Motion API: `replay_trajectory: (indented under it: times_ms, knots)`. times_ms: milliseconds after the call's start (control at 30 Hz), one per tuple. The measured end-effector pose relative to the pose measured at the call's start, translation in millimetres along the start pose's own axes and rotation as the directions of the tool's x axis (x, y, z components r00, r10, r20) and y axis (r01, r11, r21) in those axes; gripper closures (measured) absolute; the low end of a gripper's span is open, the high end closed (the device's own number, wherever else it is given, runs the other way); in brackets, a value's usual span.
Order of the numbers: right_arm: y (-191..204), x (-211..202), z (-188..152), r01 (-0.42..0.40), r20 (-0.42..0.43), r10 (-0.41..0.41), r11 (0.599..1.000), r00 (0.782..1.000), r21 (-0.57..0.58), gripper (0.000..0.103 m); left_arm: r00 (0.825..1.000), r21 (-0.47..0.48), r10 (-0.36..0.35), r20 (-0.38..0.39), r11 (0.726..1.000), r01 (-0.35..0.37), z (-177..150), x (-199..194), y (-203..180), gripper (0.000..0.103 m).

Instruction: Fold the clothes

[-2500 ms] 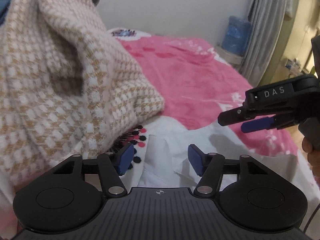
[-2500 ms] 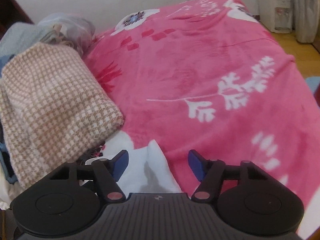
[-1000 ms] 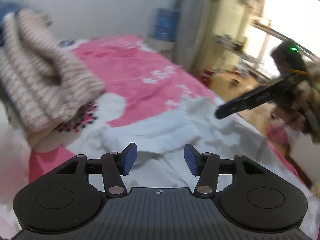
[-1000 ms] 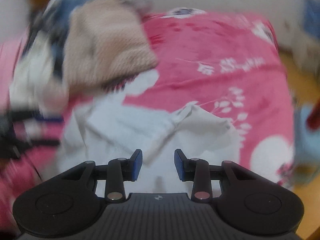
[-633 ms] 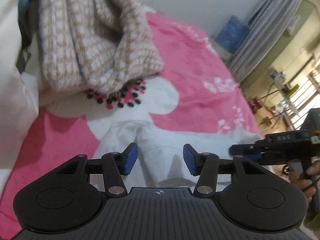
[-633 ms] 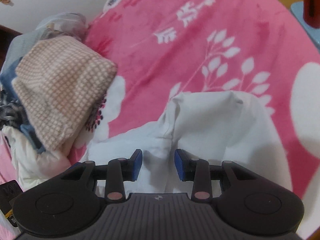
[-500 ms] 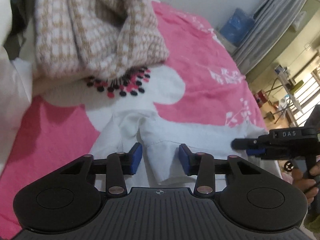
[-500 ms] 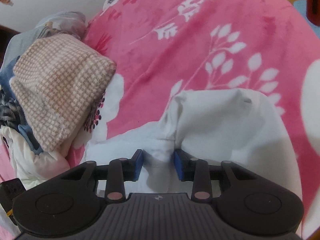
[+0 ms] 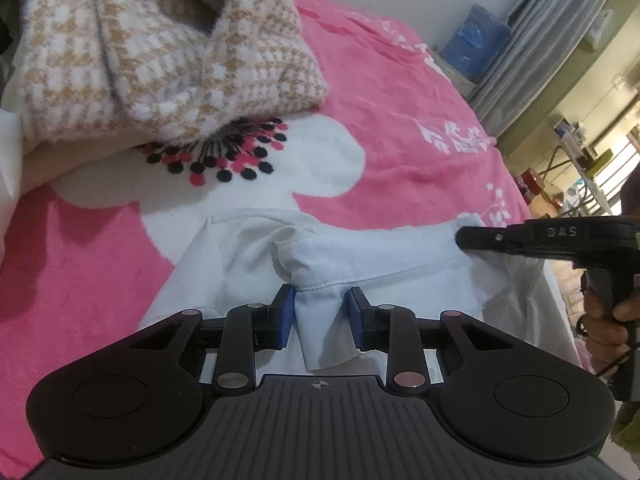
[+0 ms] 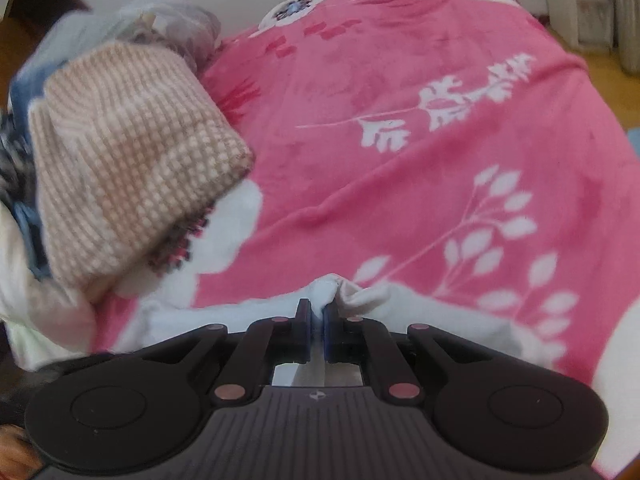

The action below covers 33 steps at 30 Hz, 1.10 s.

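Shirt (image 9: 360,256), pale, lies rumpled on bed (image 10: 420,140), unfolded. Right hand-held gripper (image 10: 317,326) pinches its edge; left hand-held gripper (image 9: 320,312) straddles a fold, part-closed. Folding remains.

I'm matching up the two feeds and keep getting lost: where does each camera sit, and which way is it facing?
Left wrist: sits on the left gripper, looks along its open fingers across the white shirt on the pink blanket; the right gripper and the hand holding it show at the right edge.
Right wrist: sits on the right gripper, shut on the shirt, facing up the bed.
Shared: shirt, blanket, checked sweater.
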State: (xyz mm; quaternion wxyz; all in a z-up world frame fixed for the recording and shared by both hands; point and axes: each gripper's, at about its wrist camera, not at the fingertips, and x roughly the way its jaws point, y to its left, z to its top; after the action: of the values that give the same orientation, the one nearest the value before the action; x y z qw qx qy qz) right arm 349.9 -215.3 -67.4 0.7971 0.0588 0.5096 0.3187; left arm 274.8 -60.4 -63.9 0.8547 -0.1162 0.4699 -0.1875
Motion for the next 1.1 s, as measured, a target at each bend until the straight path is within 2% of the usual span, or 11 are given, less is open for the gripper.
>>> replay_trajectory:
  times_ms: [100,233,267,400,467,533,600,667,800,1000,1100]
  knots:
    - [-3.5,2.0,-5.5,0.001,0.024,-0.001,1.000,1.000,-0.026,0.094,1.000,0.034,0.012,0.001,0.999,-0.012,-4.2,-0.6,-3.4,0.073]
    - [-7.0,-17.2,-13.2,0.012,0.056,-0.011,1.000,0.998,-0.009,0.071,0.999,0.084,0.033,0.008,0.996,-0.034,-7.6,-16.3,-1.4,0.066]
    - [-7.5,-25.1,-15.6,0.022,0.069,-0.021,1.000,0.997,-0.010,0.071,0.999,0.105,0.041,0.025,0.994,-0.043,-7.1,-23.0,-1.2,0.066]
    - [-2.2,-62.8,-24.2,0.023,0.151,-0.013,0.998,0.988,-0.066,0.075,0.992,0.197,0.053,0.114,0.978,-0.075,-3.6,-48.7,-5.7,0.066]
    - [8.3,-67.0,-26.4,0.017,0.165,0.003,0.992,0.986,-0.123,0.085,0.987,0.253,0.043,0.157,0.964,-0.083,-1.1,-53.4,-16.0,0.066]
    - [20.0,-66.0,-28.0,0.010,0.163,0.020,0.983,0.986,-0.182,0.090,0.986,0.301,0.024,0.165,0.951,-0.074,-1.0,-47.7,-28.1,0.066]
    - [31.7,-62.1,-30.5,0.007,0.151,0.031,0.970,0.988,-0.244,0.091,0.992,0.324,0.013,0.124,0.944,-0.053,-3.0,-32.8,-36.1,0.066]
    - [40.5,-46.9,-37.5,0.015,0.105,0.019,0.950,0.994,-0.312,0.091,0.995,0.339,0.058,0.079,0.937,-0.081,-8.0,-12.3,-37.7,0.066]
    - [45.2,-10.6,-55.1,0.109,0.027,-0.108,0.900,0.994,-0.423,0.092,0.992,0.371,0.109,0.063,0.920,-0.125,-16.1,8.4,-33.6,0.064]
    - [43.8,-37.5,-46.8,0.074,0.095,-0.043,0.932,0.995,-0.354,0.092,0.992,0.397,0.123,0.029,0.910,-0.124,-16.8,6.6,-38.7,0.060]
    - [37.2,-34.7,-40.5,0.098,0.121,-0.062,0.942,0.991,-0.321,0.092,0.991,0.416,0.131,0.010,0.901,-0.124,-18.9,7.9,-41.9,0.046]
